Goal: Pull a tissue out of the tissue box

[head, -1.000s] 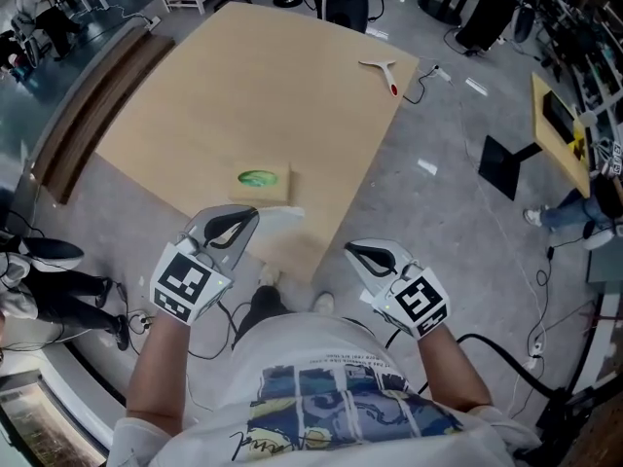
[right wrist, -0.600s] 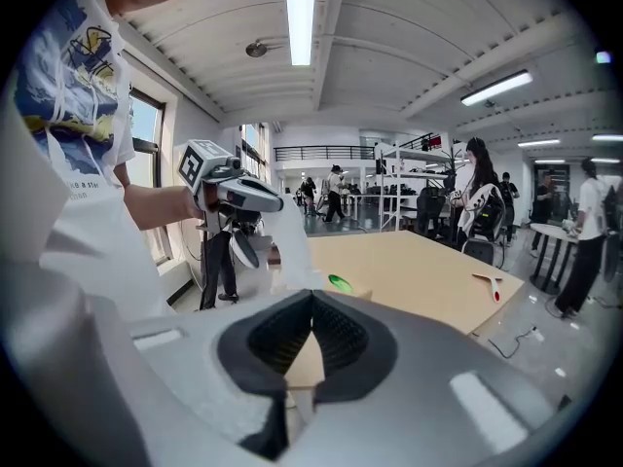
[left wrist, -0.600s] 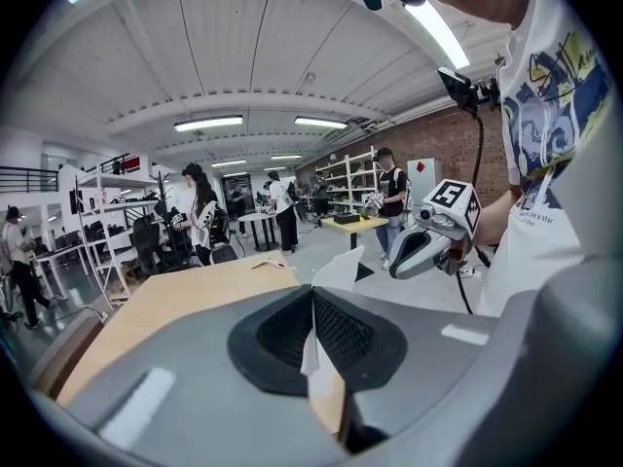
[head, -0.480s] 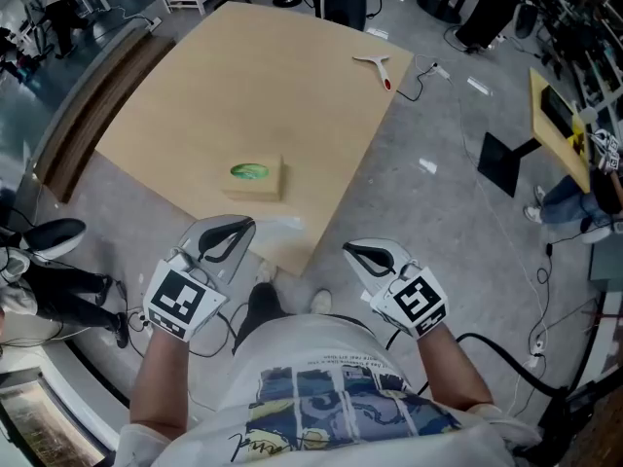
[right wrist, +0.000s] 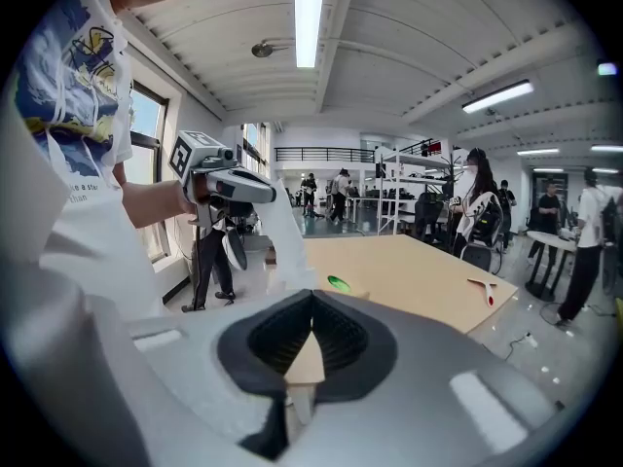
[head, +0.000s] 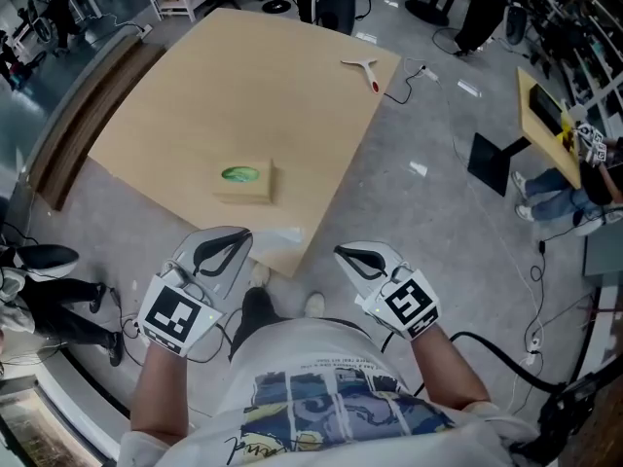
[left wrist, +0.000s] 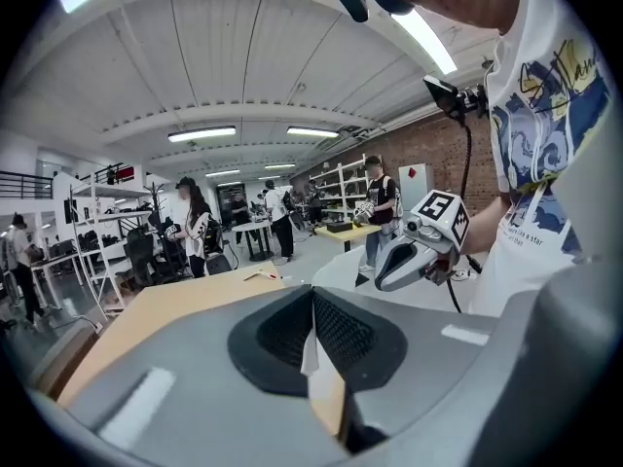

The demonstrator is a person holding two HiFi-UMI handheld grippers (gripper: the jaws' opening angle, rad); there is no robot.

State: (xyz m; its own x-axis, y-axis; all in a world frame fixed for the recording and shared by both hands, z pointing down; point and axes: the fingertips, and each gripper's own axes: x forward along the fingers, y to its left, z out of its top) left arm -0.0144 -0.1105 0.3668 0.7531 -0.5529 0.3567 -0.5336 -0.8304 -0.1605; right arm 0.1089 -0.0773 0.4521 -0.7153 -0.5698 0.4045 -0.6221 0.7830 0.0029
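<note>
Looking down in the head view: your left gripper (head: 245, 237) sits at 7 o'clock. Its jaws are closed on a white tissue (head: 276, 236), which trails off the tip toward 3 o'clock over the near table edge. The tissue box (head: 243, 181), green oval opening on top, lies flat on the tan table (head: 243, 76) at 12 o'clock from that gripper. The tissue is clear of the box. Your right gripper (head: 341, 253) sits at 5 o'clock, off the table over grey floor and level with the left one. A red-tipped tool (head: 364, 66) lies near the table's far corner at 1 o'clock.

Left gripper view: the left gripper (left wrist: 311, 295) has its tips together, with a thin white strip of tissue (left wrist: 309, 350) pinched in the seam. The right gripper (left wrist: 382, 278) shows at 2 o'clock, the table (left wrist: 175, 305) at 9 o'clock.

Right gripper view: the right gripper (right wrist: 311, 300) has its fingers pressed together with nothing between them. The left gripper (right wrist: 269, 197) shows at 10 o'clock, the tissue (right wrist: 282, 246) hanging from its tip. The tissue box (right wrist: 343, 287) sits just past your jaws at 12 o'clock on the table (right wrist: 419, 270). The red-tipped tool (right wrist: 484, 288) lies at 3 o'clock.
</note>
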